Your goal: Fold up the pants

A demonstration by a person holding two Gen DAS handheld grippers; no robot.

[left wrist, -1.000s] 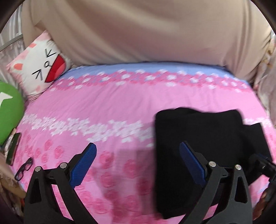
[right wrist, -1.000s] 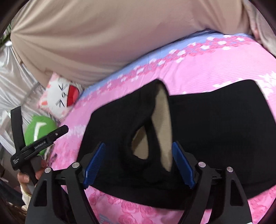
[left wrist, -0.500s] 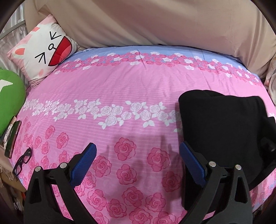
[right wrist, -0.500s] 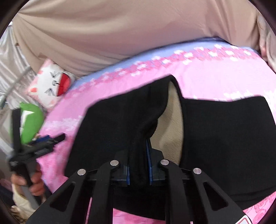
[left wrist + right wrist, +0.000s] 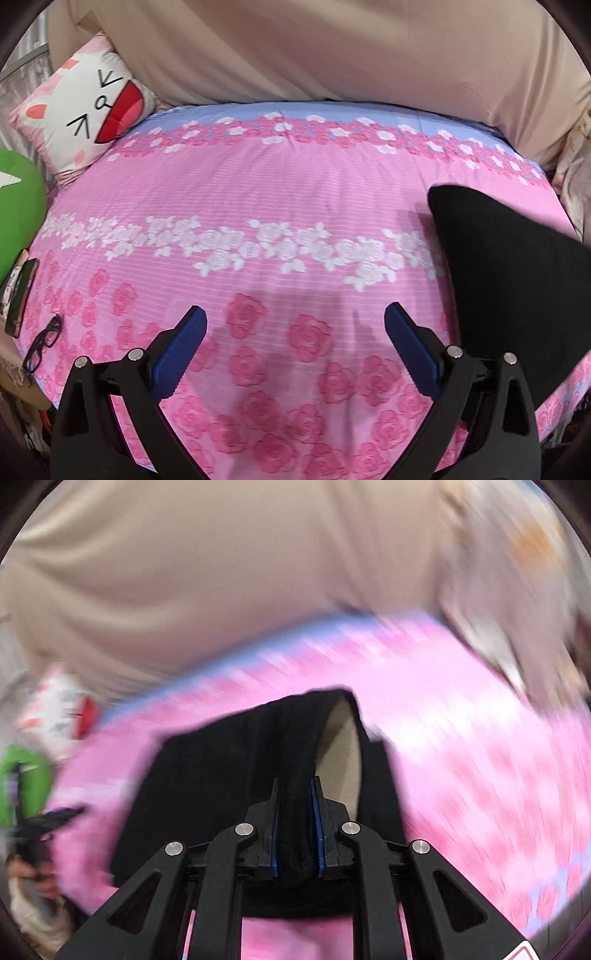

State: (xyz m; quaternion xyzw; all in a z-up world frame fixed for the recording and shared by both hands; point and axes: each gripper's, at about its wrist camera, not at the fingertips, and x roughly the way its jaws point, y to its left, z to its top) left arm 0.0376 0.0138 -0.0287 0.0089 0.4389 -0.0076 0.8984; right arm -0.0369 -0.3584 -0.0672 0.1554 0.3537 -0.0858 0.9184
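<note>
Folded black pants lie on a pink rose-print bedspread. My right gripper is shut on a bunched fold of the pants, lifting it so the beige lining shows beside the blue pads. That view is smeared by motion. In the left wrist view the pants hang at the right edge as a raised black slab. My left gripper stands open above bare bedspread, nothing between its fingers.
A cat-face cushion and a green cushion sit at the far left. A phone and black glasses lie on the bed's left edge. Beige fabric fills the back. A person's hand holds the left gripper.
The right gripper closed on the pants' fold and carried the pants to the right. In the left wrist view the pants slid from under the right finger toward the right edge.
</note>
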